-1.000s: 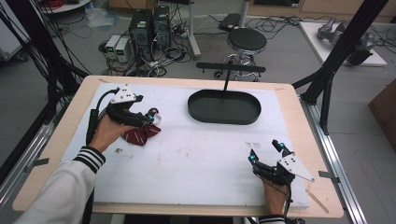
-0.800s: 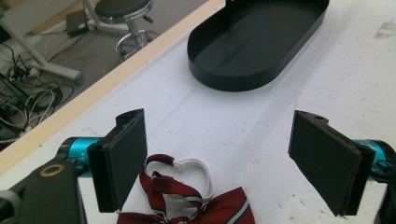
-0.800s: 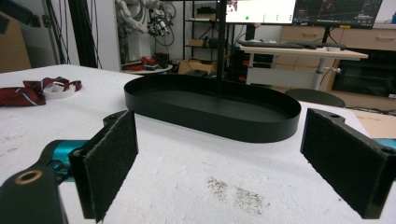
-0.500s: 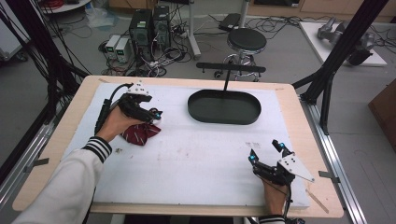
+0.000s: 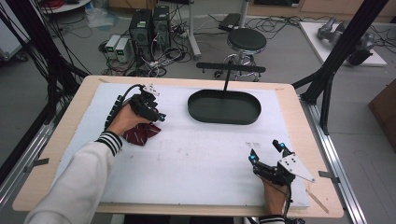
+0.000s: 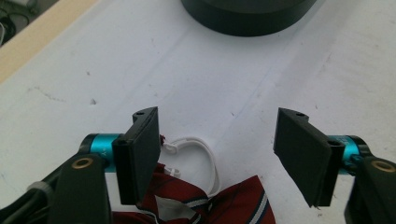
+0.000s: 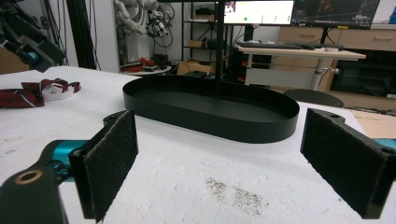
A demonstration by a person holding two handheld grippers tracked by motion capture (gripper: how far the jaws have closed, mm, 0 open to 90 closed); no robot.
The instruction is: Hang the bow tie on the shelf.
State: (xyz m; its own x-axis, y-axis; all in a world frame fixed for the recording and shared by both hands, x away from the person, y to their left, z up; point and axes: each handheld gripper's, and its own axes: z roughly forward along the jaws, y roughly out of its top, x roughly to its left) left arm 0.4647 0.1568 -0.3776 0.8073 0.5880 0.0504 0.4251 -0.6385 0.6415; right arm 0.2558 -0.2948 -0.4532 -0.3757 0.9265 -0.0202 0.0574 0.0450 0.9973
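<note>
We are holding the left gripper [image 5: 156, 113] open over the striped cloth [image 6: 205, 205], our hand hiding part of it. The right gripper [image 5: 267, 152] is gaping too, at five o'clock from the black tray [image 5: 224, 107].

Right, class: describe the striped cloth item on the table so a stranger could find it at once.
Start at the white table and go to its left half, away from the black oval tray. There, just under the left tongs, lies a crumpled dark red cloth with pale stripes and a white strap. It is the table's only soft, coloured thing.

No legible text — monitor screens, table marks too blurred.
</note>
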